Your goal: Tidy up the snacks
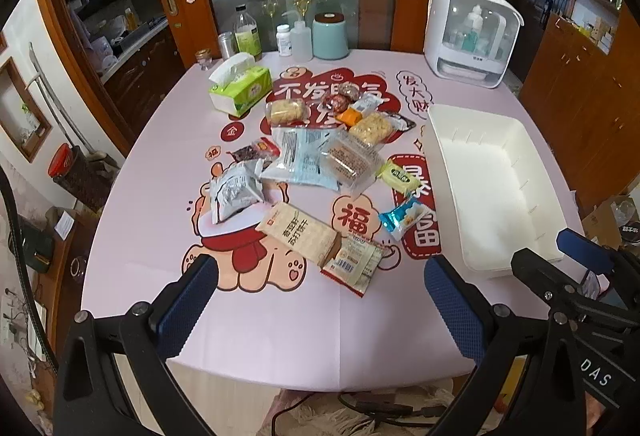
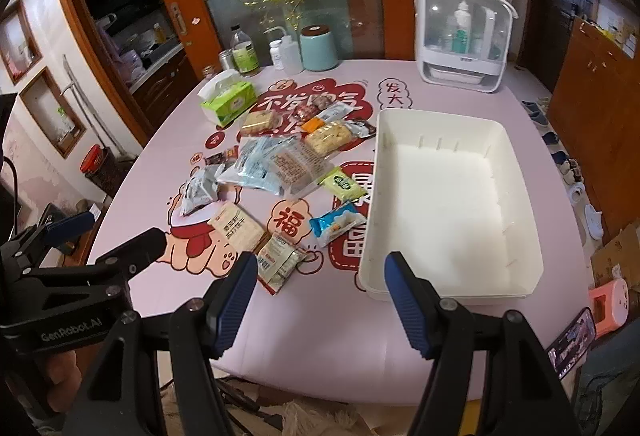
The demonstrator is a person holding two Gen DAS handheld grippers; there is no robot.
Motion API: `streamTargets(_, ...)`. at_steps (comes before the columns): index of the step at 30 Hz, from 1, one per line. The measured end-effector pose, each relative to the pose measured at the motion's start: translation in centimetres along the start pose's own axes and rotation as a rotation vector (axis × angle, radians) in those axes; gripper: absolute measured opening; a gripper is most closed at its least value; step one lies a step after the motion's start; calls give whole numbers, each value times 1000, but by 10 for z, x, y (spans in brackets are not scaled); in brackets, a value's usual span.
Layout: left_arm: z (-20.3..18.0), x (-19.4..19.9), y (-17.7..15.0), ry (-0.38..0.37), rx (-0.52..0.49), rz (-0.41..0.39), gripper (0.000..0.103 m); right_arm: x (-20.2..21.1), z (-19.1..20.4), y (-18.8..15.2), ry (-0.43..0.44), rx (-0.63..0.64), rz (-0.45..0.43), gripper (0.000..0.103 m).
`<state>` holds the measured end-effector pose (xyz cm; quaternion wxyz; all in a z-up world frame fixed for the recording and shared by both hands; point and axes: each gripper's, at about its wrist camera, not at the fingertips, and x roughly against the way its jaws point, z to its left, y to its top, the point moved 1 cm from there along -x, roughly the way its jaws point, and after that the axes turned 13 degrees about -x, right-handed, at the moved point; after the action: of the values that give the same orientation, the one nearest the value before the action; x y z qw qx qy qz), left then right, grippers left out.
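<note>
Right now you are holding both grippers above the near edge of the table, jaws apart and empty on the left gripper (image 1: 320,300) and the right gripper (image 2: 320,300). Loose snacks are lying in a scatter across the middle of the pink tablecloth (image 1: 280,316), left of the empty white bin (image 2: 448,196). Nearest your claws is the beige cracker packet (image 1: 298,232), its long axis running diagonally from far-left to near-right, touching a small red-and-white sachet (image 1: 352,268). Judging by the views, your left gripper is sitting closer to it; the bin is lying nearer your right.
</note>
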<state>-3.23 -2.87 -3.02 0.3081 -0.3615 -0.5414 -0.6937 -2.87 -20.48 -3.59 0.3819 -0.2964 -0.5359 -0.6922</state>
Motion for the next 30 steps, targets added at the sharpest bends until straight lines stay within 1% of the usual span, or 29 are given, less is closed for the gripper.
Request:
streamTargets(6, 7, -8, 1, 3, -3, 19, 102, -9, 6, 0, 0, 5, 14, 67)
streamTargets(12, 32, -21, 10, 1, 0, 27, 102, -24, 25, 6, -21, -3, 22, 67)
streamTargets(15, 57, -33, 18, -1, 8, 48, 102, -33, 38, 12, -31, -30, 32, 67)
streamTargets(17, 78, -41, 22, 11, 20, 57, 102, -40, 46, 15, -37, -47, 42, 67)
streamTargets(22, 143, -73, 31, 101, 35, 96, 102, -67, 68, 20, -71, -102, 96, 67)
streamTargets(24, 167, -89, 33, 118, 39, 116, 102, -79, 75, 21, -88, -124, 122, 67)
streamTargets(27, 202, -119, 34, 104, 52, 149, 102, -99, 85, 21, -121, -147, 156, 67)
streamTargets(29, 217, -138, 34, 83, 50, 172, 102, -115, 93, 19, -138, -131, 158, 67)
streamTargets(30, 223, -150, 33, 69, 45, 183, 102, -122, 97, 17, -133, -115, 151, 67)
